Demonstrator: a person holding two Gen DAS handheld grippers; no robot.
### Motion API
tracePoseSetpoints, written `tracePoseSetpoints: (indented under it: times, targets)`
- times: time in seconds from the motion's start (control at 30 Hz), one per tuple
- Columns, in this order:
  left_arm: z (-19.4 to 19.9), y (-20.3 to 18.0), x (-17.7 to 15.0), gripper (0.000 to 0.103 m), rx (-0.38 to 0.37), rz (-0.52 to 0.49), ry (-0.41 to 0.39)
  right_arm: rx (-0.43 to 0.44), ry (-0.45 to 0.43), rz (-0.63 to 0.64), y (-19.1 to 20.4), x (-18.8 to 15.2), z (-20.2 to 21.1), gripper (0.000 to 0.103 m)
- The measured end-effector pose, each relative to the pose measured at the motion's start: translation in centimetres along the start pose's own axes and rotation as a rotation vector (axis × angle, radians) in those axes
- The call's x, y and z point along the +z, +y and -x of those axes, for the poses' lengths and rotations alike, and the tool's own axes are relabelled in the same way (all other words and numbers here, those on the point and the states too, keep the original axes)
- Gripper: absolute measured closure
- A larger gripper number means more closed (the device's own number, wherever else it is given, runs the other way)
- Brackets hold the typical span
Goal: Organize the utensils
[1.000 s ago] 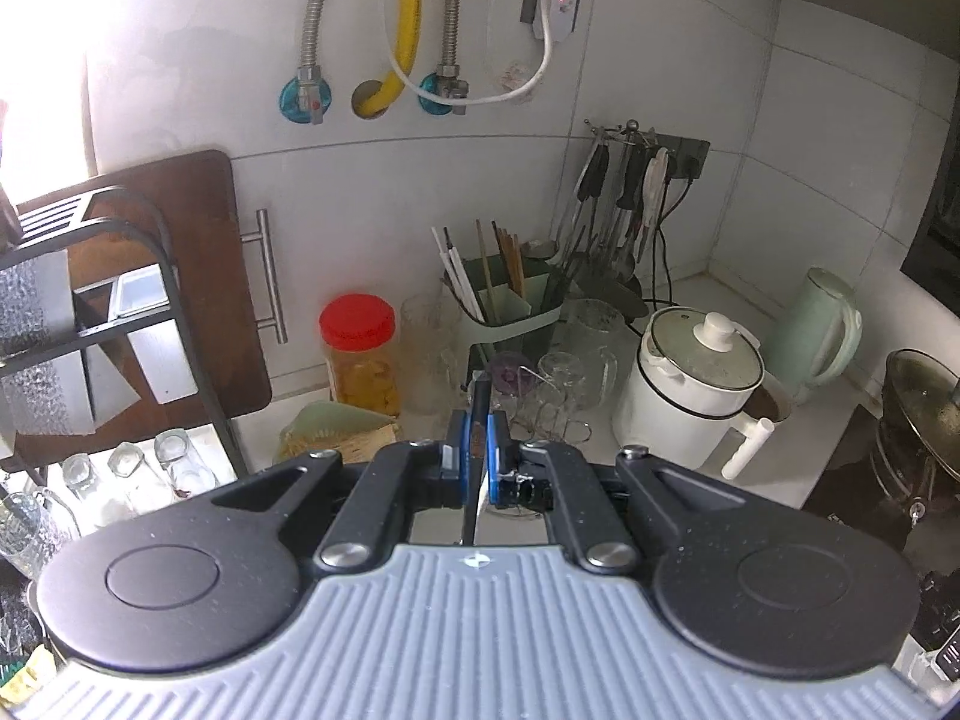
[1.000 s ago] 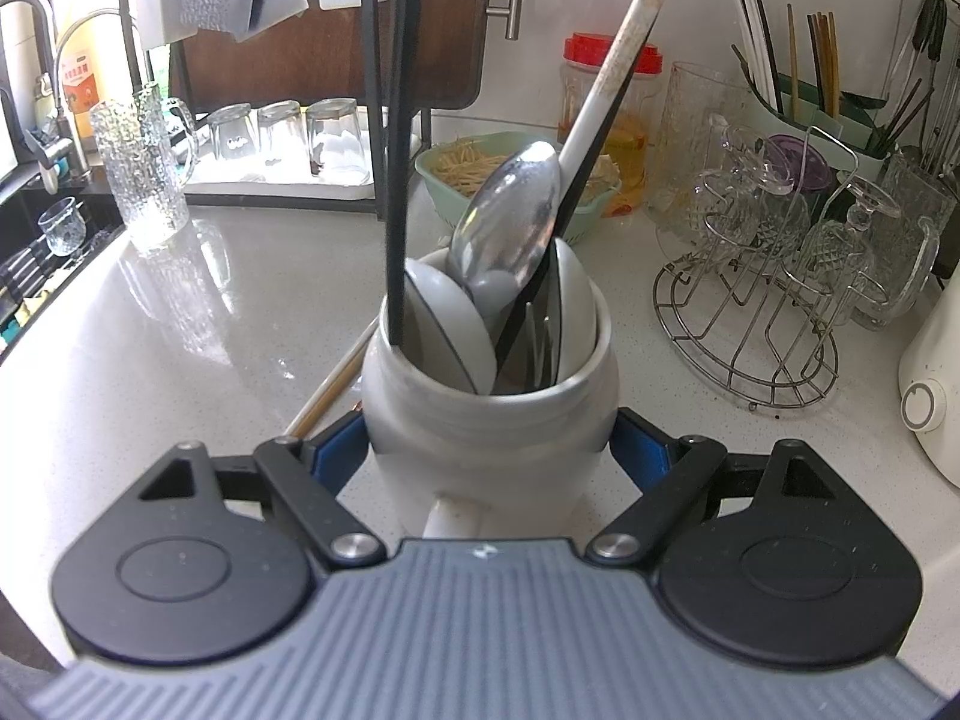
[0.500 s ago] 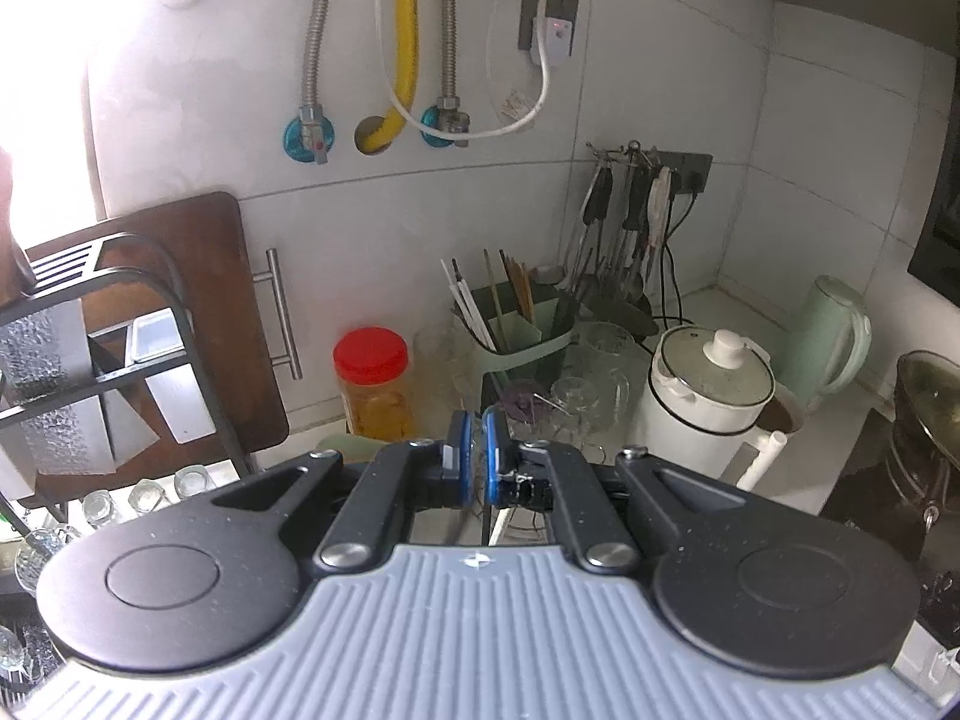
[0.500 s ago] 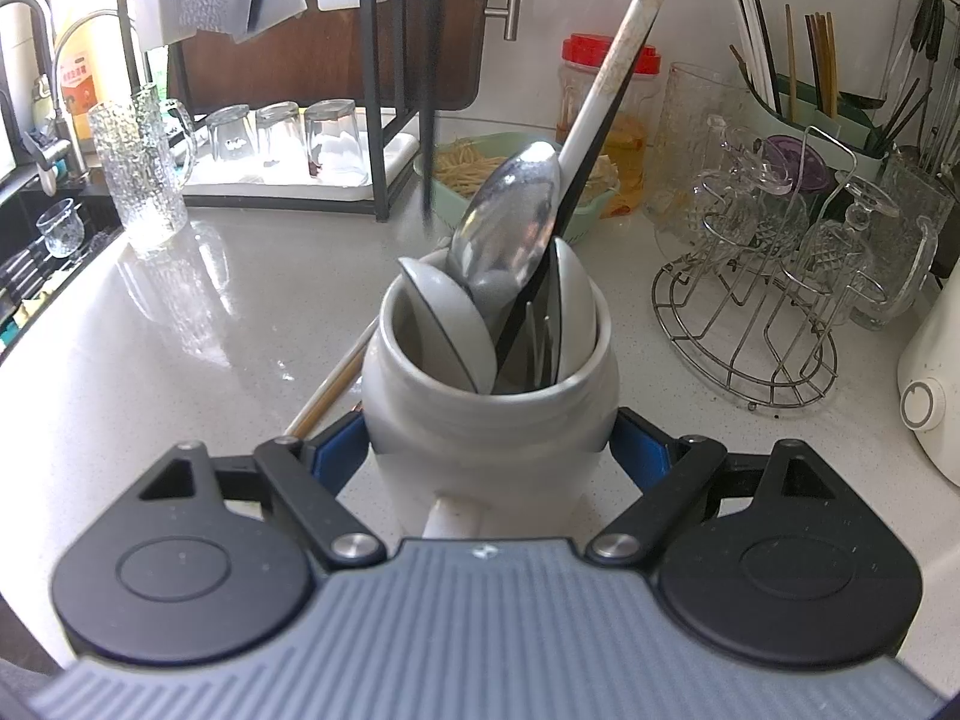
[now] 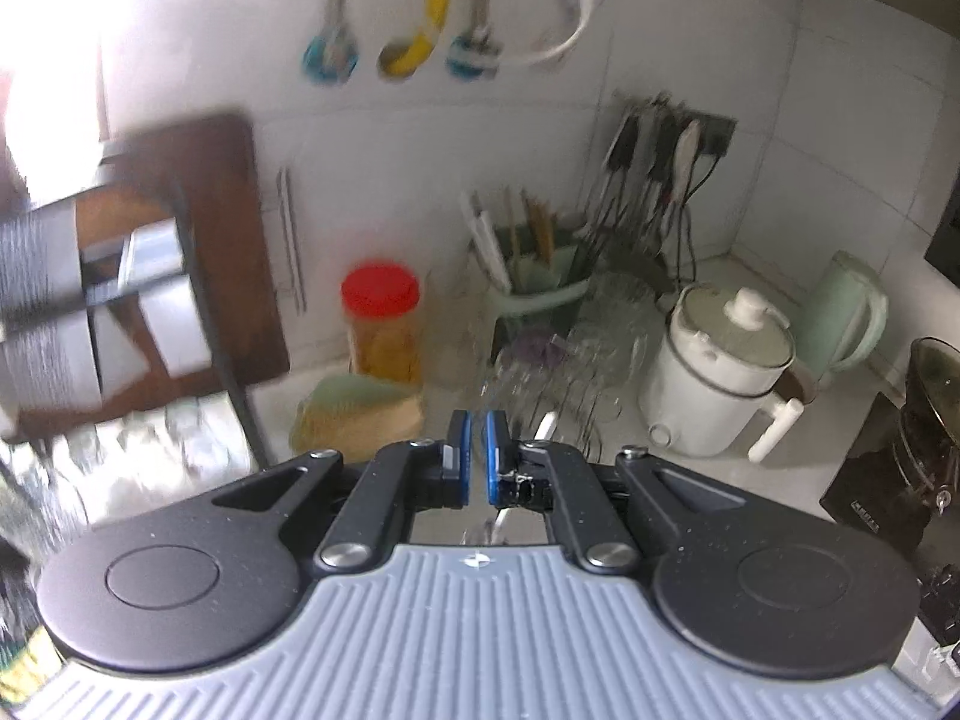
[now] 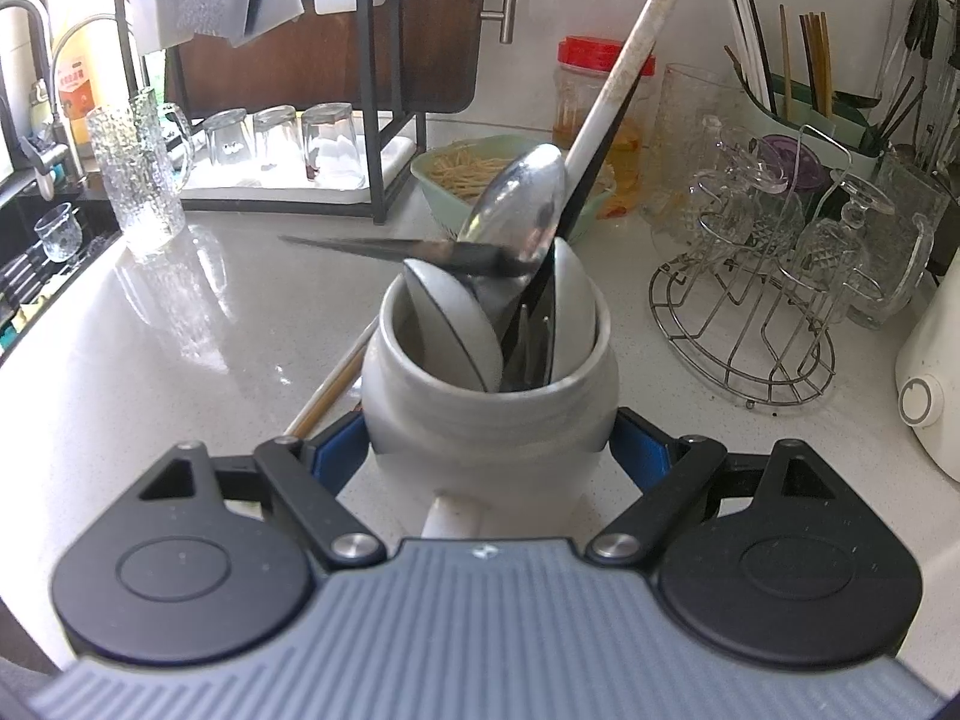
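Jaws of the right gripper (image 6: 489, 450) clamp the grey ceramic crock (image 6: 489, 408); the left gripper (image 5: 474, 456) is pinched nearly shut.

Standing on the white worktop (image 6: 180, 330), the crock holds a steel ladle (image 6: 519, 204), pale spoons and a long white handle (image 6: 630, 54). A dark, blurred utensil (image 6: 384, 249) lies across its mouth. Between the left blue pads (image 5: 459, 456) nothing shows, though motion blur smears that view, and the metal glimpsed below may be a utensil.

A home kitchen is indicated by a rice cooker (image 5: 720, 360), kettle (image 5: 852, 312), faucet (image 6: 24, 18) and glass rack (image 6: 744, 324) on the surface (image 6: 180, 348).
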State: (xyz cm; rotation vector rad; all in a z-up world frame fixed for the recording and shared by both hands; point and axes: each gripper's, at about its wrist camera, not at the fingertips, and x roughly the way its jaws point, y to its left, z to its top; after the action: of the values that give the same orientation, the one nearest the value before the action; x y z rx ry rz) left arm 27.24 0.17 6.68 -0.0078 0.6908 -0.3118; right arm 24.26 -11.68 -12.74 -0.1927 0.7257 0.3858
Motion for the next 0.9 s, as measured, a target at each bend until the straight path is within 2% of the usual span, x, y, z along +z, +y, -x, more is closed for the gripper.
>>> tracePoseSetpoints:
  times: [0.27,0.37,0.6,0.67,0.73,0.8,0.9]
  targets:
    - [-3.9,6.2,-4.6,0.097,0.064,0.072,0.123,-0.002,-0.003,0.001,0.0,0.0,0.0,0.014]
    - [-5.4,9.0,-6.6,0.097,0.083,0.055,0.184,-0.003,-0.003,0.003,0.0,0.0,0.0,0.014]
    - [-9.9,14.0,-10.0,0.095,0.080,-0.083,0.315,-0.009,0.005,-0.005,0.1,0.0,0.0,0.014]
    - [-11.4,15.2,-10.4,0.090,0.069,-0.123,0.330,-0.014,0.012,-0.008,0.1,0.1,-0.1,0.014]
    - [-12.6,16.3,-10.6,0.078,0.048,-0.176,0.337,-0.018,0.019,-0.012,0.2,0.2,-0.2,0.014]
    - [-14.2,17.2,-10.7,0.071,0.042,-0.231,0.344,-0.026,0.028,-0.018,0.3,0.3,-0.3,0.014]
    - [-16.6,18.1,-10.5,0.067,0.006,-0.315,0.346,-0.042,0.036,-0.034,0.4,0.4,-0.4,0.014]
